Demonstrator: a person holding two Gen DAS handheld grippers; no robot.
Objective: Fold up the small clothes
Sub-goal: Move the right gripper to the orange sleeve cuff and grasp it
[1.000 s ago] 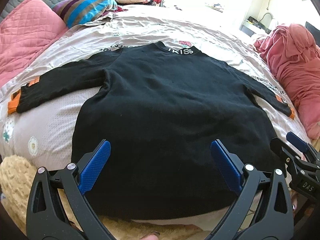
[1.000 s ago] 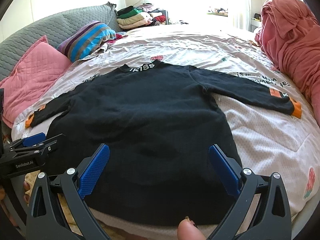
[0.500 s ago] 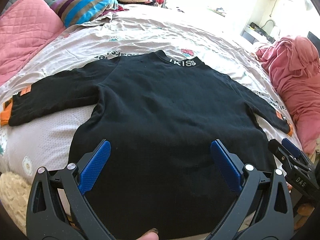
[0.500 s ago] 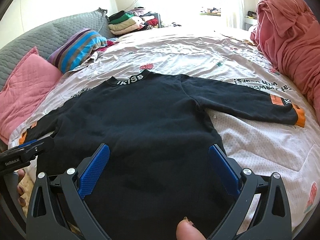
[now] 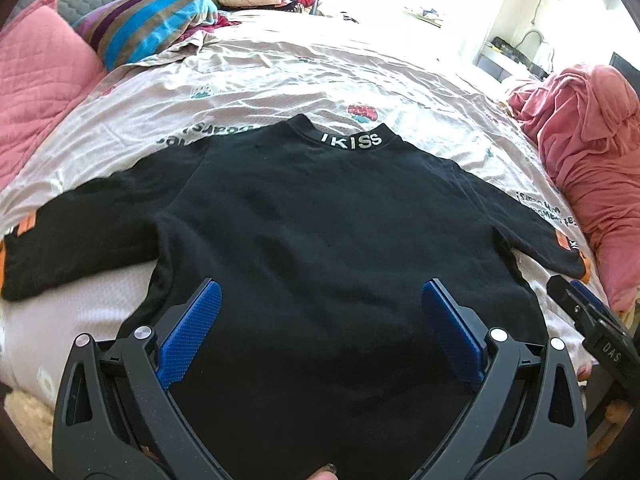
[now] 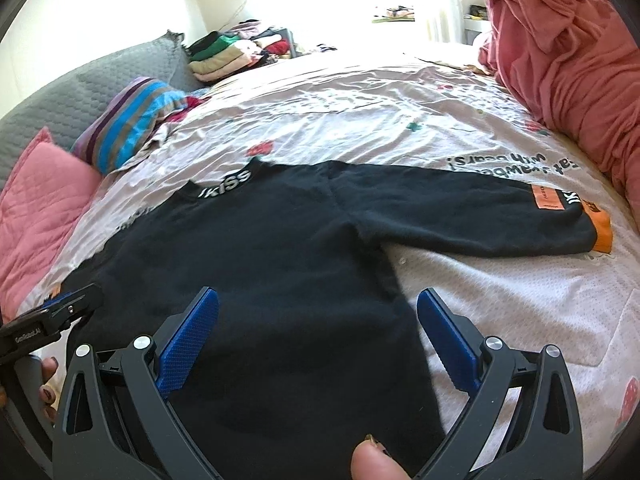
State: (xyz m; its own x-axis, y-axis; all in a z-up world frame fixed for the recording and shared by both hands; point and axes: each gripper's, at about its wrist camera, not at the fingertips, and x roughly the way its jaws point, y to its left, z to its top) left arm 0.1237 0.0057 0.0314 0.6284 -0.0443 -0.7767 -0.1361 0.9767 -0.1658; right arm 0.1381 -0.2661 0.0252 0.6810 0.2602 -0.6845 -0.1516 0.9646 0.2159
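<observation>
Left gripper (image 5: pixel 320 320) and right gripper (image 6: pixel 318 322) wide open (both empty) above the flat black sweater (image 5: pixel 320 232).

bed (image 5: pixel 280 68) — black sweater (image 5: pixel 320 232) flat at centre, pink pillow (image 5: pixel 36 92) 10 o'clock, pink blanket heap (image 5: pixel 588 152) 3 o'clock.

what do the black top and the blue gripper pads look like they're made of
Black top: probably soft matte knit cotton or fleece; it shows no sheen and lies limp. Left gripper pads: likely rubber or moulded plastic with a fine dotted grip texture.
</observation>
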